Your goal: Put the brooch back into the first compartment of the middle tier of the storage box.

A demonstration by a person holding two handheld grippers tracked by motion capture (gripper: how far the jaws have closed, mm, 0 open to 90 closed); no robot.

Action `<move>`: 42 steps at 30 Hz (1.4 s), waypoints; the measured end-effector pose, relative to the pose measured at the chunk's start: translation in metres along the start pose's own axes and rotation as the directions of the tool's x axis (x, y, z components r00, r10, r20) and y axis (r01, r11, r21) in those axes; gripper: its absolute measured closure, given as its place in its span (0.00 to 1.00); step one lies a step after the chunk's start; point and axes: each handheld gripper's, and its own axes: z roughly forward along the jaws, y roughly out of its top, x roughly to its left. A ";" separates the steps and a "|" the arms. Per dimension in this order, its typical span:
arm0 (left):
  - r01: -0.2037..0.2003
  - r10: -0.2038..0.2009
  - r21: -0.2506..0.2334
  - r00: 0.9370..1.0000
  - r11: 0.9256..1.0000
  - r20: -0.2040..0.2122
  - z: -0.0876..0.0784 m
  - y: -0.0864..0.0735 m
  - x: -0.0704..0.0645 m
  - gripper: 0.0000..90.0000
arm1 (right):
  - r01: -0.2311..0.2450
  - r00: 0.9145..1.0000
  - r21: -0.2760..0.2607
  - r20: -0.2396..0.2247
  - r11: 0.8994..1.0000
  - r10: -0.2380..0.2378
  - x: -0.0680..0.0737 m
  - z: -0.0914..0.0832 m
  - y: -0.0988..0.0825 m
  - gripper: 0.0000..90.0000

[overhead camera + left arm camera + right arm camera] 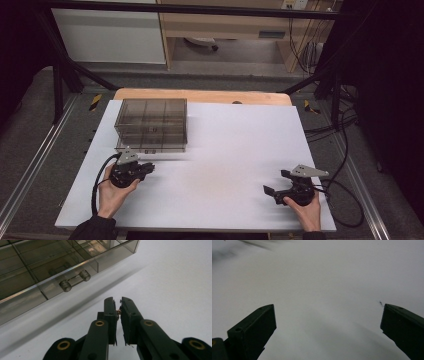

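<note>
left gripper view first, since that's where the action is: the smoky see-through drawer box (50,267) sits up in the top left, and you can make out a little clear bar handle (75,280) with two round knobs on the front of its lower drawer. the drawer looks pushed in. the left gripper (118,305) points at the white tabletop (175,290) just short of that handle, not touching it, with its two black jaws pressed together and nothing pinched between them apart from a tiny bit of wiring showing in the slit.

from the high view, the drawer box (152,125) stands on the far left part of the white tabletop (225,165), dividers visible through the top. the left gripper (149,168) is right in front of it, near the bottom edge of the box, held by a hand (114,192) coming in from the bottom, black cable looping off to the side.

the right gripper (274,186) is well apart on the other side of the table, resting low over bare white surface in the other hand (309,207). in the right gripper view its jaws are spread wide, and blank tabletop (324,290) lies between them.
</note>
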 end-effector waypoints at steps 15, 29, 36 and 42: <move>-0.005 0.005 0.003 1.000 1.000 -0.028 -0.014 0.004 0.012 0.92 | 0.000 1.000 0.001 0.001 1.000 0.000 0.000 0.000 0.000 0.01; -0.003 0.004 0.006 0.998 1.000 -0.055 -0.025 0.011 0.024 0.92 | -0.002 1.000 0.004 0.000 1.000 0.002 0.000 0.000 0.000 0.01; 0.004 -0.004 0.005 0.997 1.000 -0.072 -0.028 0.015 0.031 0.92 | -0.001 1.000 0.004 0.000 1.000 0.001 0.000 0.000 0.000 0.01; 0.010 -0.009 0.006 0.996 1.000 -0.086 -0.030 0.018 0.037 0.92 | 0.000 1.000 0.002 0.000 1.000 0.000 0.000 0.000 0.000 0.01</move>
